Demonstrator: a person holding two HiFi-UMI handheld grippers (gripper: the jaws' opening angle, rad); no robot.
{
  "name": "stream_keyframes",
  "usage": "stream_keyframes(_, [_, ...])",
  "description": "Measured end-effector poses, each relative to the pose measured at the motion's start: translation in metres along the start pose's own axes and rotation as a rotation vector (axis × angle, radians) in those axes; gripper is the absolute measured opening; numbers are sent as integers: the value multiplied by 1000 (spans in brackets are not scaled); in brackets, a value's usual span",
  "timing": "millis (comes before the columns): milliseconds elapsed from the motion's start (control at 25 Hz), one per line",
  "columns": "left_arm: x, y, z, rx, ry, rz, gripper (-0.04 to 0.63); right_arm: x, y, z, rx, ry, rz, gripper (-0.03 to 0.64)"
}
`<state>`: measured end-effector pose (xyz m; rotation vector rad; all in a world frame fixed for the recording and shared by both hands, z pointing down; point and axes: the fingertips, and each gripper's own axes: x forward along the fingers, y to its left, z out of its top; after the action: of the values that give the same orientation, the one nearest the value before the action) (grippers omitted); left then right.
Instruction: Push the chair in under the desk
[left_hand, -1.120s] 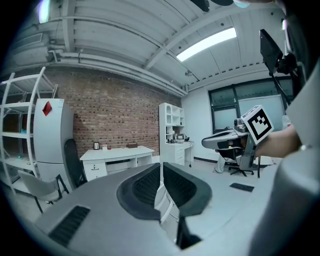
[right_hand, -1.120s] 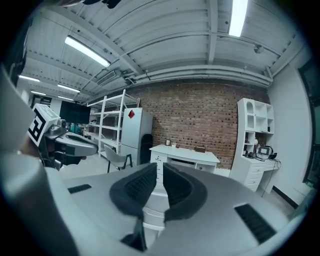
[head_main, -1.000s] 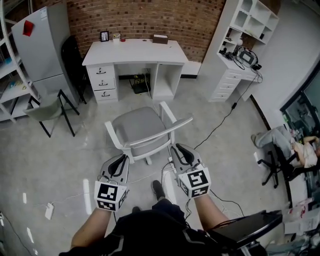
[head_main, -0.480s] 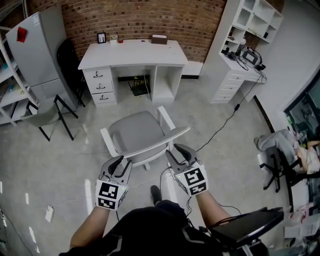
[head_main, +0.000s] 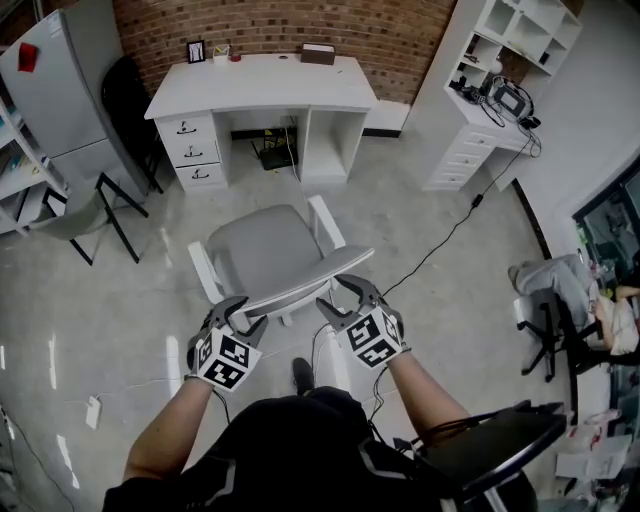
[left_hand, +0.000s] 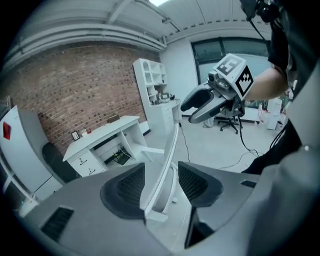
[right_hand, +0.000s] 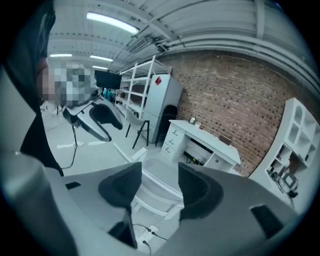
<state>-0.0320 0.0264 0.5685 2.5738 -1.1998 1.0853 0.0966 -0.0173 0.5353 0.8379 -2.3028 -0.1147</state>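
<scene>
A grey-seated white chair (head_main: 262, 252) stands on the floor facing the white desk (head_main: 260, 85) by the brick wall, a good gap away from it. Its curved backrest rail (head_main: 300, 288) is nearest me. My left gripper (head_main: 240, 315) is at the rail's left end, jaws opening; in the left gripper view (left_hand: 157, 182) the rail (left_hand: 167, 155) runs between the pads with a gap on each side. My right gripper (head_main: 340, 300) is at the rail's right part, jaws opening too; in the right gripper view (right_hand: 160, 185) the chair back (right_hand: 155, 192) lies just beyond the pads.
A grey fridge (head_main: 55, 90) and a folding chair (head_main: 85, 215) stand at the left. A white shelf unit with drawers (head_main: 480, 110) is at the right, with a black cable (head_main: 440, 245) across the floor. A seated person's legs and an office chair (head_main: 560, 310) are far right.
Both grippers have moved forward and up to the backrest rail, and both pairs of jaws have gone from nearly shut to wide. The chair now sits nearer in the head view.
</scene>
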Motion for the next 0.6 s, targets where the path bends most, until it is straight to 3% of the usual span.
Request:
stream_keyframes(240, [51, -1, -20, 153, 158, -12, 211, 45, -4, -38, -292, 151, 47, 270])
stream_keyframes(440, [78, 4, -26, 220, 238, -6, 210, 73, -9, -61, -430, 225, 94, 275])
stream_keyframes(600, [92, 1, -29, 276, 273, -49, 212, 96, -13, -75, -548, 284, 127, 275])
